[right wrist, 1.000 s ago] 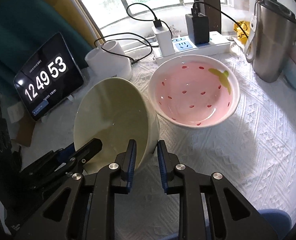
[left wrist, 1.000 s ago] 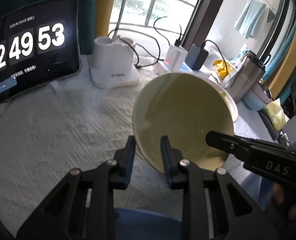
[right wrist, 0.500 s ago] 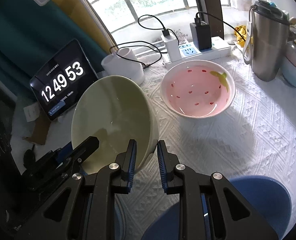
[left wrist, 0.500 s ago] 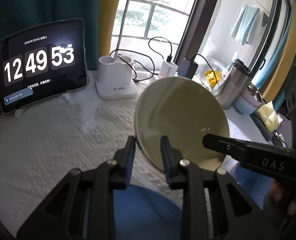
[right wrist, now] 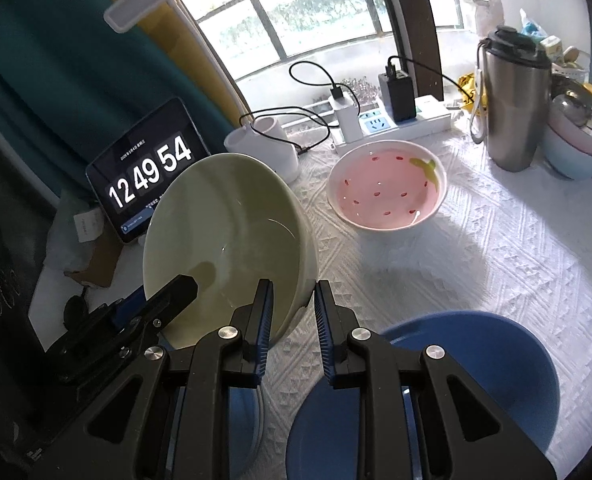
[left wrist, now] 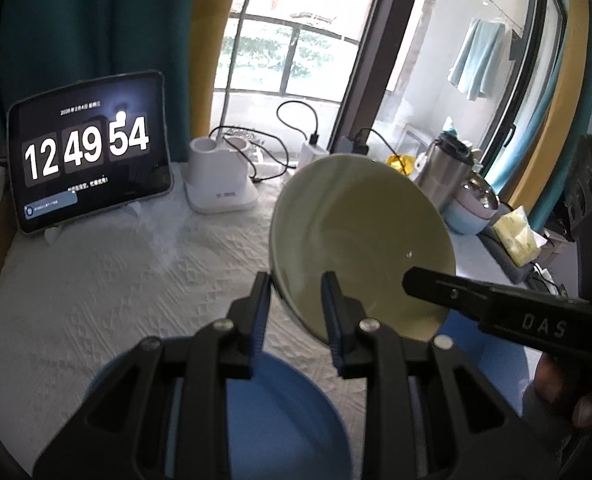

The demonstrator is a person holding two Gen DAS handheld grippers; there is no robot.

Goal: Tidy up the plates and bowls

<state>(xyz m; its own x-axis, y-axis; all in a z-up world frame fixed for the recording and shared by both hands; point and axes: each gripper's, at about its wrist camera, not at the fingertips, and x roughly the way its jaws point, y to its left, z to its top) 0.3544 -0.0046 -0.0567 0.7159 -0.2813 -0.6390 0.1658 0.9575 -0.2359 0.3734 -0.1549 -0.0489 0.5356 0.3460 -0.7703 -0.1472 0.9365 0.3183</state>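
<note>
- Above the white tablecloth [right wrist: 475,264], the pale green bowl [right wrist: 224,236] hangs tilted on edge, lifted clear of the cloth.
- The left gripper [left wrist: 296,312] clamps one side of its rim; the right gripper [right wrist: 294,312] clamps the opposite side.
- Far right sits a pink strawberry bowl [right wrist: 387,192]; blue plates [right wrist: 495,364] lie near.

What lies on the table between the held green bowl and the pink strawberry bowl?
Only bare white tablecloth separates green bowl from strawberry bowl, seen in the right wrist view.

Both grippers, left gripper [left wrist: 296,312] and right gripper [right wrist: 293,316], are black with blue ribbed pads [left wrist: 260,320], silver screws, and "DAS" lettering.
</note>
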